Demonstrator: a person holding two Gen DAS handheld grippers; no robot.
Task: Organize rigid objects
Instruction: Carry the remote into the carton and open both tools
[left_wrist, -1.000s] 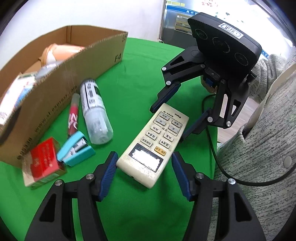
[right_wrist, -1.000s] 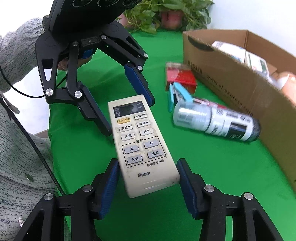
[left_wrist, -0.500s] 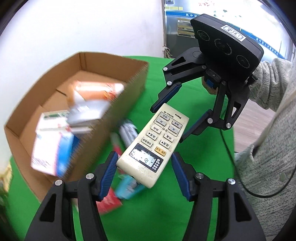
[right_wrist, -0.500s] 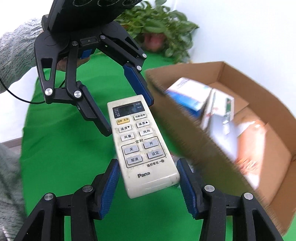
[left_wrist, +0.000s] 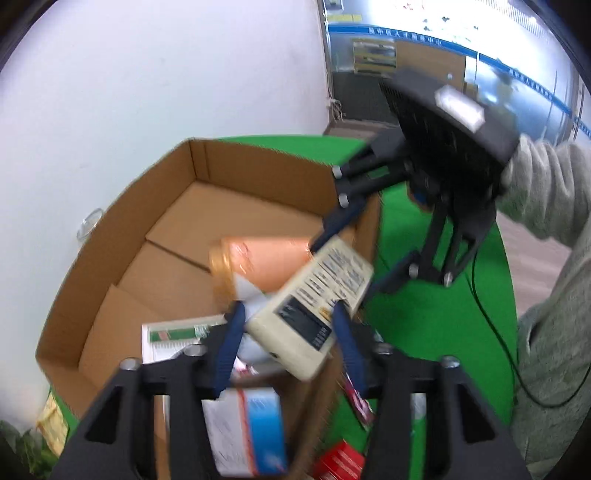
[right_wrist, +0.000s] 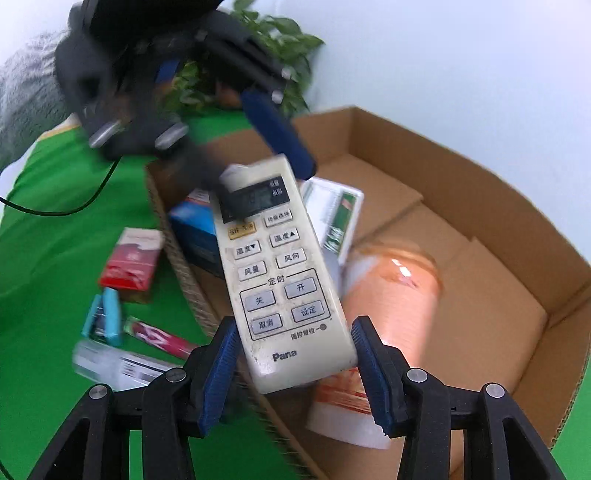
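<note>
Two grippers: both on one cream-white rectangular remote control (right_wrist: 280, 273), one at each end, holding it in the air.
Right gripper (right_wrist: 295, 360): its blue-padded fingers (right_wrist: 218, 363) sit either side of the remote's lower end, by the "Pana" print; the pads look pressed to the remote's edges, though the right-hand one is only just meeting it.
Left gripper (left_wrist: 290, 343): its blue pads (left_wrist: 231, 341) flank the display end of the remote (left_wrist: 314, 306); the view is smeared, so I cannot tell whether they press it or just stand beside it.
Remote's place: tilted, above the near wall of the open brown cardboard box (right_wrist: 480, 206), most of it over the inside.
Box contents: an orange cylindrical container (right_wrist: 391, 295) lying on its side, a white booklet with a green stripe (right_wrist: 338, 218), a blue-and-white carton (right_wrist: 194, 230) against the near wall.
Outside the box, on the green tablecloth (right_wrist: 48, 258): a red packet (right_wrist: 131, 260), a teal stapler (right_wrist: 105, 314), a red tube (right_wrist: 159, 338), and a white bottle with a printed label (right_wrist: 118, 363), all close together near the box wall.
Background: a leafy potted plant (right_wrist: 236, 74) behind the left gripper, and a white wall (right_wrist: 461, 66).
Sleeve: grey knit (left_wrist: 546, 192) on the arm behind the right gripper.
</note>
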